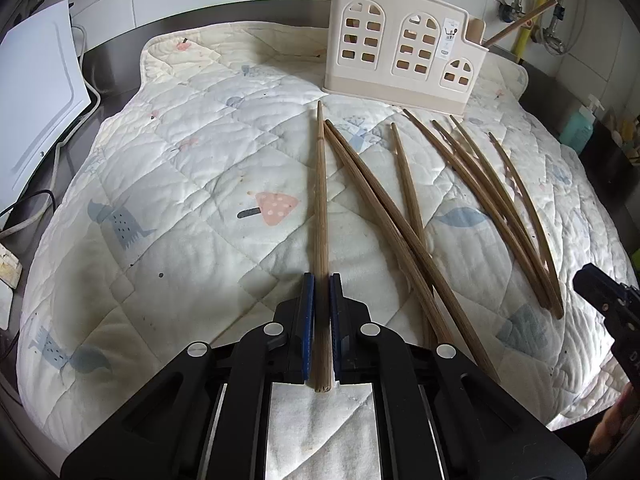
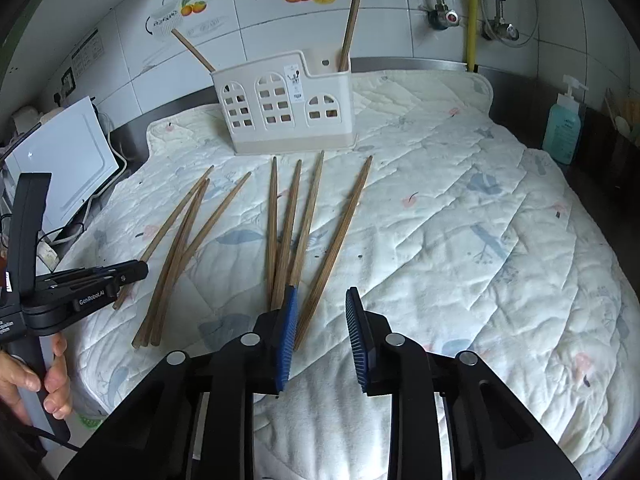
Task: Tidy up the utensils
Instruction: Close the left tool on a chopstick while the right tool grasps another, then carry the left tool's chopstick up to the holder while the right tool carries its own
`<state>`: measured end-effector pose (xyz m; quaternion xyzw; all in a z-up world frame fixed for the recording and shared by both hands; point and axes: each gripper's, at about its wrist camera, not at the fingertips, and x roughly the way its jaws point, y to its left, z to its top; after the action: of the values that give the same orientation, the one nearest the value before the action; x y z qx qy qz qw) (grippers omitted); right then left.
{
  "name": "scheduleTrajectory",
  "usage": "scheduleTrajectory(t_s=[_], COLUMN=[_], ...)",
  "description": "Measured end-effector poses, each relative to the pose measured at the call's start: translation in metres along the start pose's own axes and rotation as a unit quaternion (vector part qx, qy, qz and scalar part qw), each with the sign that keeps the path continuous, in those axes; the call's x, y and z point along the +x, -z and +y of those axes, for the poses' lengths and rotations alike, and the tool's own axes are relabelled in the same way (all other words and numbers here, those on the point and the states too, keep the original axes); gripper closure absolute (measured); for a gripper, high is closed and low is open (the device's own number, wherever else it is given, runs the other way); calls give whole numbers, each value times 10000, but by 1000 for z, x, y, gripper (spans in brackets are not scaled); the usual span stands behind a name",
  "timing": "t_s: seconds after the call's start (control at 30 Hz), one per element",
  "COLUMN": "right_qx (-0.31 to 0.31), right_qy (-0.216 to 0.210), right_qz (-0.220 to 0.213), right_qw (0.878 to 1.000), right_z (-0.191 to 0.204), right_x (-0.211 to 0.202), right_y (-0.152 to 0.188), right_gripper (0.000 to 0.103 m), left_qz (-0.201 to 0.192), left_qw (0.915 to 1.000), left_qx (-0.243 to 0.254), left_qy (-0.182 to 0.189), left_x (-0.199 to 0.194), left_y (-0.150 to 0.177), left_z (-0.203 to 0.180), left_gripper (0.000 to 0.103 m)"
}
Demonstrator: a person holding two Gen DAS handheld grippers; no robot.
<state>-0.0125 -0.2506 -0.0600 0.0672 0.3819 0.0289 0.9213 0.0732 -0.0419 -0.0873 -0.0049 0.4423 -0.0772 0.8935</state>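
Left gripper (image 1: 321,312) has its jaws clamped on one chopstick (image 1: 321,216), thick end sticking out behind the pads, thin tip pointing straight ahead at the holder (image 1: 400,46). So its long axis runs right along the fingers. The loose chopsticks (image 1: 460,196) lie fanned out on the quilted mat (image 1: 180,184) just to its right, tips also toward the holder. Right gripper (image 2: 322,328) hangs with jaws wide apart and nothing between them, its left pad just above the thick ends of the middle bunch (image 2: 294,220). The holder stands upright at the far edge of the mat on the surface, with two chopsticks leaning in it, one at each end (image 2: 351,20) (image 2: 193,50).
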Motion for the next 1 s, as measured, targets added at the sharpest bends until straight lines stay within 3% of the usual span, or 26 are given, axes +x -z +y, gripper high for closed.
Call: scheduleTrajectory(t_s=[0.23, 0.63, 0.8, 1.0], right_qx=[203, 61, -58, -311], right_qy=[-142, 242, 366, 556], right_qz=[191, 291, 147, -329], right_qw=[9995, 9993, 9992, 9974], right_z=[0, 8, 5, 8], right_x=[16, 26, 13, -16], right_y=[-3, -4, -4, -11], right_gripper=[88, 93, 95, 96], left_qz=[-16, -5, -1, -278], left_qw=[9999, 9996, 9989, 9981], left_qx=[94, 115, 49, 22], left_qy=[43, 257, 457, 544], left_x=[0, 1, -2, -15], left_y=[1, 0, -3, -7], left_z=[2, 4, 13, 20], left_gripper=[96, 96, 97, 97])
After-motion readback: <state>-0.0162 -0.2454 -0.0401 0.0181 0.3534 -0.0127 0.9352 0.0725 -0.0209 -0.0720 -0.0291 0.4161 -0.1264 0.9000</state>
